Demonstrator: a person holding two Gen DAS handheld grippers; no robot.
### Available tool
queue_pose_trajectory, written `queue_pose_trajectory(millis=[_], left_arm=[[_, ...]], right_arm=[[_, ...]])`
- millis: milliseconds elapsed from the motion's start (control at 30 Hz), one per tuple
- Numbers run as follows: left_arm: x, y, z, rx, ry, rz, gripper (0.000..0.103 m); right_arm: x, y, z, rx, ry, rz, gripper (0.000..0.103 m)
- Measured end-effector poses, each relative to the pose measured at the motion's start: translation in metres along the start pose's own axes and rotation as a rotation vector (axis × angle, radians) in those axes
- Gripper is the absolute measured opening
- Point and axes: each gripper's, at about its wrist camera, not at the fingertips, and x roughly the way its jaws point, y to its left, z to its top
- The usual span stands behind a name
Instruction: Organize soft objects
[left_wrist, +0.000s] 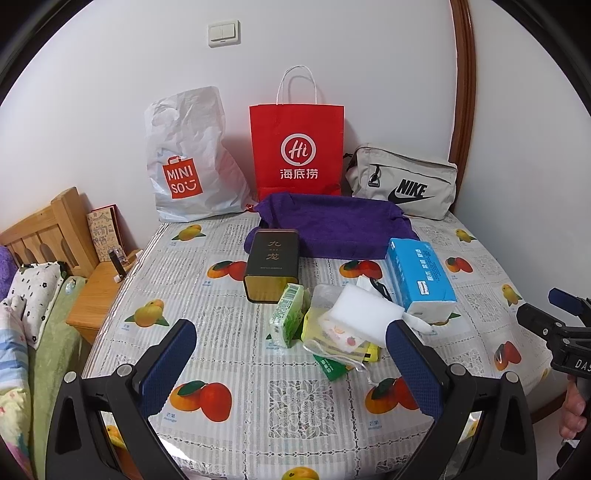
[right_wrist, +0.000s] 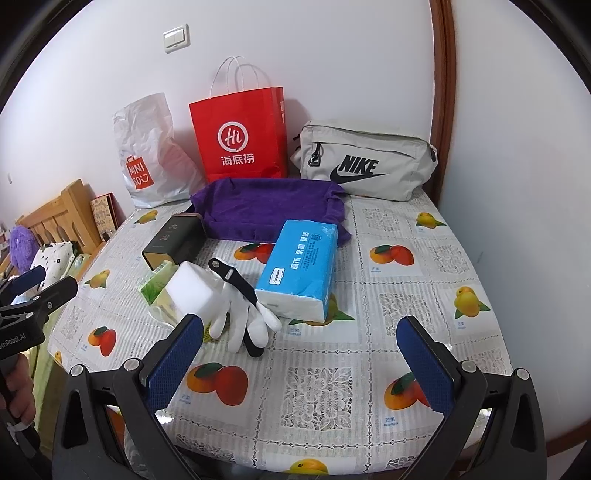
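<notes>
From where I stand, both tools hover low over the near edge of the table (left_wrist: 295, 417), which wears a fruit-print plastic cloth. The left gripper (left_wrist: 291, 363) has its blue pads spread wide with nothing between them, and the right gripper (right_wrist: 301, 356) is likewise wide apart and empty. That reads to me as a start: neither has committed to a target.

The soft things lie heaped at the table's centre, at about twelve o'clock from the left gripper. A white sponge block (left_wrist: 364, 308) rests on top of a clear pouch of small cloths (left_wrist: 334, 334), with a green tissue packet (left_wrist: 288, 314) just beside it at nine o'clock. In the right view a white glove (right_wrist: 245, 321) sprawls out from under the sponge, and a black strap (right_wrist: 236, 291) runs across it. The blue tissue pack (right_wrist: 299, 269) lies touching the heap at three o'clock.

Beyond them, at twelve o'clock, a purple cloth bin (left_wrist: 332, 225) sits open-mouthed, likely the intended home for the heap, since it is nearest and faces up. A dark tea tin (left_wrist: 272, 264) stands against its front. Along the wall lean a Miniso bag (left_wrist: 184, 162), a red paper bag (left_wrist: 297, 147) and a Nike pouch (left_wrist: 402, 184).

I judge the sponge easiest first: topmost, and it will squash.
</notes>
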Motion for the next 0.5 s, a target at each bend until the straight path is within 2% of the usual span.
queue_pose_trajectory(millis=[500], left_arm=[[0.0002, 0.0020, -0.0017, 0.003, -0.007, 0.003, 0.103]], right_arm=[[-0.0001, -0.0044, -0.0018, 0.010, 0.006, 0.001, 0.103]])
